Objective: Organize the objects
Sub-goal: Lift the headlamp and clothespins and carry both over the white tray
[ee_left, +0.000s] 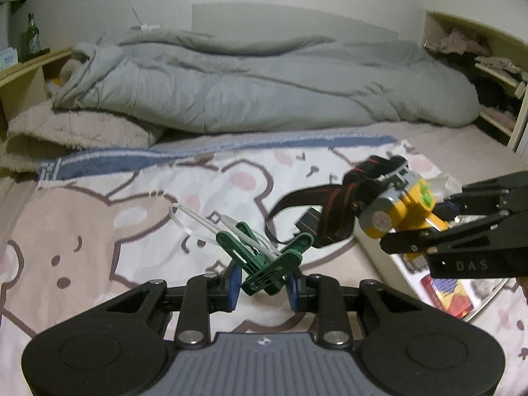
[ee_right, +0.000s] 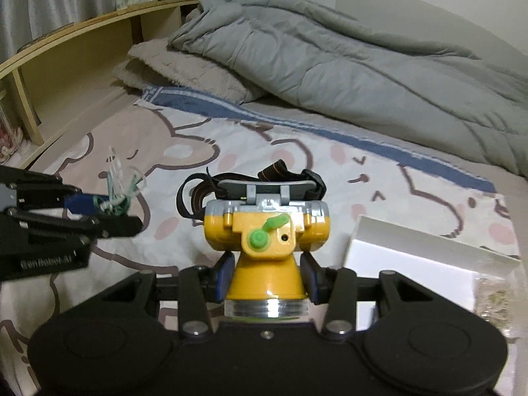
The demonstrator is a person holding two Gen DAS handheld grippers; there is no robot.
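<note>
My left gripper [ee_left: 264, 282] is shut on a bundle of green clothes pegs [ee_left: 264, 260] with a white hook loop [ee_left: 198, 224] sticking out of it, held above the bear-print bedsheet [ee_left: 99, 204]. The same bundle shows in the right wrist view as green pegs [ee_right: 115, 203] at the tip of the left gripper [ee_right: 105, 209]. My right gripper [ee_right: 267, 279] is shut on the yellow headlamp [ee_right: 265, 237], its blue pads [ee_right: 226, 274] pressing the cone-shaped lamp body. Its black and orange strap [ee_left: 330, 204] dangles behind. In the left wrist view the headlamp [ee_left: 402, 211] hangs at the right.
A white box [ee_right: 412, 254] lies on the sheet at the right, with a colourful packet [ee_left: 452, 293] and a clear bag [ee_right: 495, 300] in it. A grey duvet [ee_left: 264, 82] and beige blanket [ee_left: 66, 128] lie behind. Wooden shelves [ee_right: 82, 46] flank the bed, with a green bottle [ee_left: 32, 38].
</note>
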